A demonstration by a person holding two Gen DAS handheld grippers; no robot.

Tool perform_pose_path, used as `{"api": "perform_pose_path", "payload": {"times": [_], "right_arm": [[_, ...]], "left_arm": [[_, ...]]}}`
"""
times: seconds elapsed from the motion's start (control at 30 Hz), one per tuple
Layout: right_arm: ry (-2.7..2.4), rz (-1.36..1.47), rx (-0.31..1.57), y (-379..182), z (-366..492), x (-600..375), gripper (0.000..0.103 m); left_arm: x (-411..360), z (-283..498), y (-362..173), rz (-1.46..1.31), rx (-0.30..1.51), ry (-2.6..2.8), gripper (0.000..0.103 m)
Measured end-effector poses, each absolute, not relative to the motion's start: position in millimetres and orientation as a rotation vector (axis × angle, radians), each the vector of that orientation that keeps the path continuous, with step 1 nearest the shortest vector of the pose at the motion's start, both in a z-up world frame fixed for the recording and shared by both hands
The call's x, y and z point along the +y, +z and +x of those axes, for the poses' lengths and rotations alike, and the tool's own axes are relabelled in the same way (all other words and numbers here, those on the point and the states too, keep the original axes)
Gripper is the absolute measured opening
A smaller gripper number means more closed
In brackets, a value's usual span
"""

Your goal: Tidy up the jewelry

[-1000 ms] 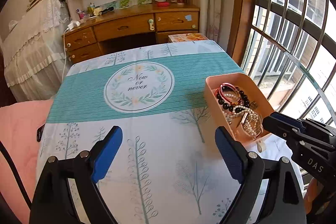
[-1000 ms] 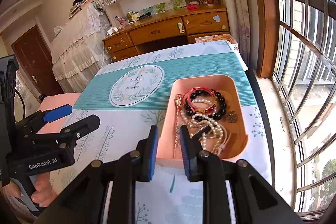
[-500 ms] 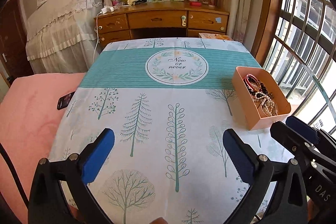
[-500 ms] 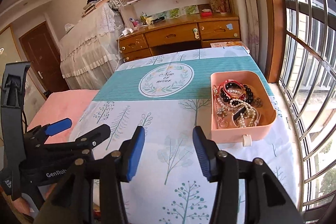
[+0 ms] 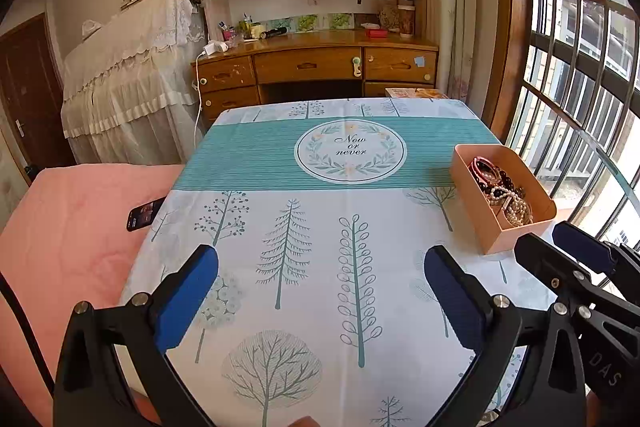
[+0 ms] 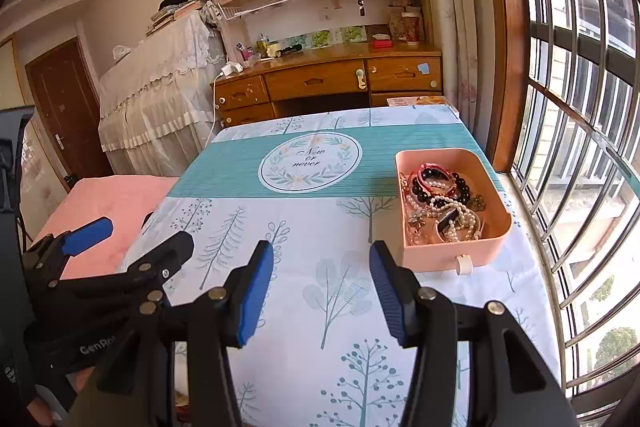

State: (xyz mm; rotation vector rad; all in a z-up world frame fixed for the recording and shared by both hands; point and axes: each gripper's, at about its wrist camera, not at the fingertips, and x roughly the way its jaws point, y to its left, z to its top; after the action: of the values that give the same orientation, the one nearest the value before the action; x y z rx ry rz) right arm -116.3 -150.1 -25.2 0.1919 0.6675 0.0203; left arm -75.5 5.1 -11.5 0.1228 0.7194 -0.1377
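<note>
both tongs, left gripper (image 5: 320, 291) and right gripper (image 6: 322, 291), released, grasping nothing; reaching in carelessly could snag tangled bead bracelets (image 6: 438, 195), tipping the pink tray (image 6: 452, 259).

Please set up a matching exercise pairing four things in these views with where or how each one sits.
Things:
1. pink tray
2. phone
3. left gripper
4. wooden desk

Places or states:
A. beyond the table's far end
B. jaws wide open, empty
C. holding a heap of bead bracelets
D. on the pink bedding beside the tablecloth

Pairs: 1-C, 2-D, 3-B, 4-A
</note>
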Motion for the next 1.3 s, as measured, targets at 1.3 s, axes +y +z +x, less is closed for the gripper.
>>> {"api": "perform_pose_path", "payload": {"times": [1.3], "right_arm": [[0.024, 0.183, 0.662, -28.2, -117.7, -150.3, 0.051]], "left_arm": [[8.3, -74.4, -15.1, 0.098, 0.721, -0.151, 0.102]]}}
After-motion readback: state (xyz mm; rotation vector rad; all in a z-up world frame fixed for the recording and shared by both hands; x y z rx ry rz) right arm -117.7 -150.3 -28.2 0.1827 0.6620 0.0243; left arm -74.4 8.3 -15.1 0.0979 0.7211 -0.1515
